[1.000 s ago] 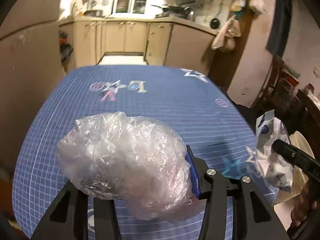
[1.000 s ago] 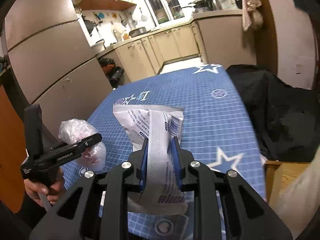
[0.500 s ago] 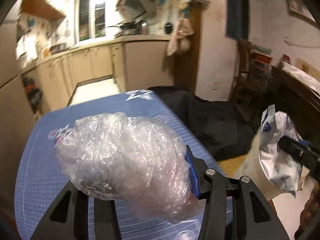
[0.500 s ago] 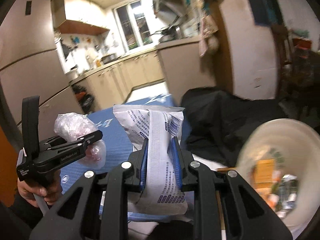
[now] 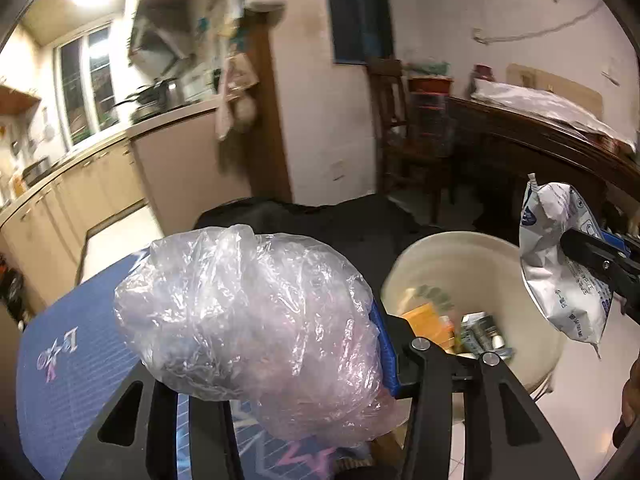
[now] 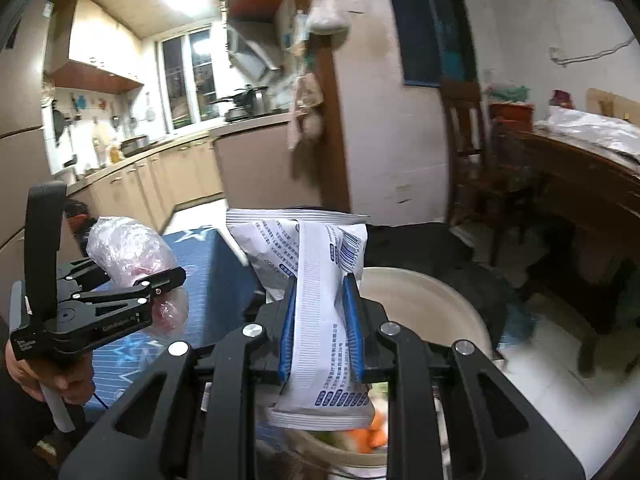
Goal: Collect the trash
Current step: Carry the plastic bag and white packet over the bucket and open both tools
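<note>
Both grippers swung off blue table (image 5: 72, 360), bin (image 5: 472, 256) now below

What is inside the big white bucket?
The bucket already holds trash: an orange box and some cans or packets, blurry. The held white packet and the tongs cover part of the inside, so the rest cannot be seen.

Open bin (image 5: 472, 248) mouth beside table (image 5: 72, 360) edge

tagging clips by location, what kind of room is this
Most likely a home kitchen opening onto a dining area: beige base cabinets under a counter, pots on a stove by the window, and a dark wooden table to the right.
</note>
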The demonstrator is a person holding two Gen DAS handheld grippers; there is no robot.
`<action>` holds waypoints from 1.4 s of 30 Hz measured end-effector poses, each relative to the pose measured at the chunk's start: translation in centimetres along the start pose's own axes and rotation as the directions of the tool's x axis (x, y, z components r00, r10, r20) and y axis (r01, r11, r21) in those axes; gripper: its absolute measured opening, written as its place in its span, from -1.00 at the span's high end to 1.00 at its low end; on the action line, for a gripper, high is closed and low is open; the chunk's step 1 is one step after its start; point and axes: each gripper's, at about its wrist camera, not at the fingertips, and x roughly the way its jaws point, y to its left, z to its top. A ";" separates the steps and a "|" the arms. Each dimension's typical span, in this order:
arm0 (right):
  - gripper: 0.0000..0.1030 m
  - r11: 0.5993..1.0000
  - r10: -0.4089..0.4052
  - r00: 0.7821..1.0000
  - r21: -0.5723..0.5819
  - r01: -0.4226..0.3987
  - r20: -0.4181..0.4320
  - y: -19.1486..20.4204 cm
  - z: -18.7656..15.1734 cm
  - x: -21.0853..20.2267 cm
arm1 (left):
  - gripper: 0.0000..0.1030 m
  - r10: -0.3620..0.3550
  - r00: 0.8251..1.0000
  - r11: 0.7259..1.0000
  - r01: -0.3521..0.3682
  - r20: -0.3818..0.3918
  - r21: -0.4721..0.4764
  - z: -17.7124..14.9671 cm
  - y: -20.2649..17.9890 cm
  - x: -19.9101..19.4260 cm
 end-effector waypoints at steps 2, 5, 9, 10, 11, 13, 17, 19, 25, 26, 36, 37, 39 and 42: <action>0.60 1.000 -0.031 1.000 0.004 0.031 -0.002 -1.3 0.0 -0.1 | 0.08 -0.025 1.000 0.999 0.025 -0.001 0.022 0.7 -2.0 0.7; 0.60 0.997 -0.076 0.997 0.002 0.076 -0.011 -3.2 -0.1 0.0 | 0.08 -0.065 0.998 0.997 0.065 -0.007 0.050 1.5 -4.5 1.8; 0.60 0.993 -0.116 0.993 0.000 0.116 -0.031 -5.3 -0.1 0.6 | 0.08 -0.128 0.991 0.989 0.130 -0.032 0.077 2.7 -6.8 3.6; 0.60 0.992 -0.128 0.991 -0.003 0.128 -0.036 -5.7 -0.1 0.8 | 0.08 -0.135 0.990 0.987 0.138 -0.035 0.080 2.8 -7.1 3.8; 0.60 0.991 -0.135 0.990 -0.006 0.135 -0.039 -6.1 -0.3 0.7 | 0.08 -0.149 0.988 0.985 0.152 -0.039 0.086 3.2 -7.7 4.3; 0.60 0.989 -0.148 0.988 -0.010 0.148 -0.049 -6.8 -0.3 1.1 | 0.08 -0.160 0.986 0.981 0.164 -0.042 0.101 3.9 -8.7 5.0; 0.60 0.986 -0.166 0.984 -0.013 0.166 -0.066 -7.5 -0.5 1.9 | 0.08 -0.148 0.988 0.980 0.153 -0.046 0.124 4.2 -9.7 6.2; 0.60 0.985 -0.172 0.982 -0.015 0.171 -0.074 -7.7 -0.6 2.2 | 0.08 -0.143 0.988 0.981 0.150 -0.063 0.123 4.2 -10.2 7.1; 0.60 0.985 -0.175 0.979 -0.017 0.174 -0.101 -8.1 -1.0 3.4 | 0.08 -0.133 0.988 0.980 0.144 -0.083 0.139 3.4 -11.0 8.1; 0.60 0.984 -0.176 0.979 -0.017 0.175 -0.105 -8.3 -1.2 3.5 | 0.08 -0.132 0.988 0.980 0.143 -0.084 0.140 3.2 -10.9 8.1; 0.60 0.984 -0.177 0.976 -0.013 0.176 -0.126 -9.1 -1.2 4.3 | 0.08 -0.137 0.986 0.978 0.149 -0.093 0.146 3.1 -11.1 8.5; 0.60 0.984 -0.176 0.976 -0.012 0.175 -0.127 -9.1 -1.2 4.3 | 0.08 -0.137 0.986 0.978 0.150 -0.095 0.147 3.1 -11.1 8.6; 0.60 0.985 -0.172 0.977 -0.010 0.172 -0.129 -9.1 -1.2 4.3 | 0.08 -0.138 0.985 0.977 0.152 -0.099 0.150 2.9 -11.2 8.7; 0.60 0.986 -0.169 0.977 -0.012 0.169 -0.130 -9.2 -1.1 4.5 | 0.08 -0.139 0.985 0.976 0.153 -0.102 0.153 2.8 -11.2 8.8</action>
